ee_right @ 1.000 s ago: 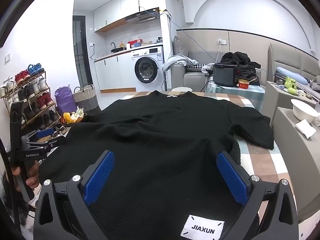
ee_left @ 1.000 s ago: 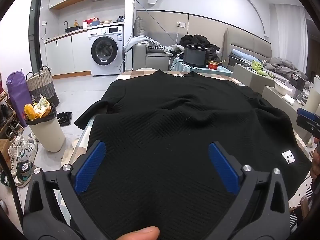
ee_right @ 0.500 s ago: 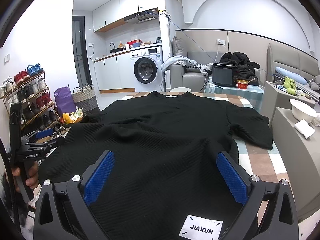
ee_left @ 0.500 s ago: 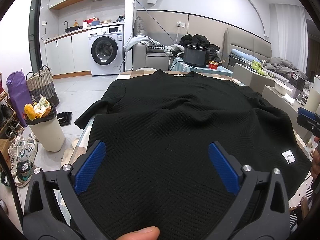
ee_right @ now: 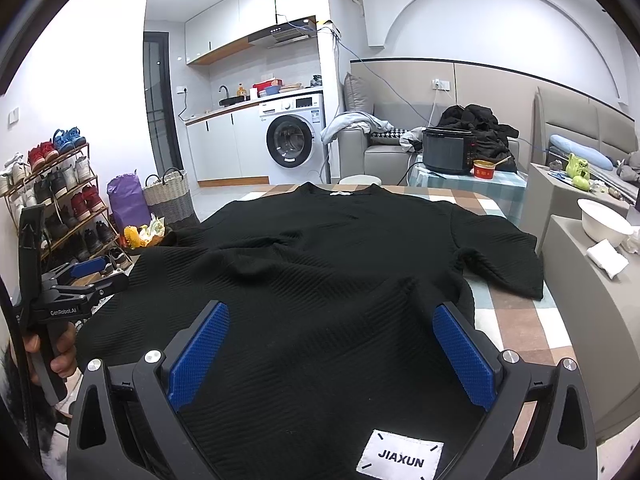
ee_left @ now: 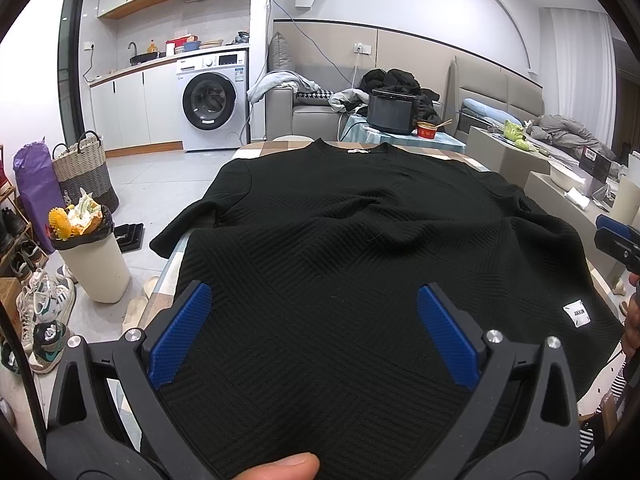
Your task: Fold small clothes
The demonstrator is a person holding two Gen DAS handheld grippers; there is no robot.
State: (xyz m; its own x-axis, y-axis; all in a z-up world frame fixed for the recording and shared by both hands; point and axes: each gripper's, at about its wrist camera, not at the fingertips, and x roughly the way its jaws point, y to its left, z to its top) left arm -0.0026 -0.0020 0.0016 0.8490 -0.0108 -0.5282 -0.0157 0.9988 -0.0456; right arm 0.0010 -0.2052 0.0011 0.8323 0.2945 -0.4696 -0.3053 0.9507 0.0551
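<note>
On the checked table (ee_right: 516, 320), black shirt (ee_left: 360, 248) spread flat, both claws agape.

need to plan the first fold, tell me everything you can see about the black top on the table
The black top is a short-sleeved knit with a raised chevron texture. It lies spread across the checked table, neckline at the far end, hem towards the cameras. It is rumpled, with soft ridges across the middle. One sleeve droops over the table's left edge; the other lies flat on the right side. A white patch reading JIAXUN sits near the hem. The left gripper and right gripper have open jaws above the hem area.
</note>
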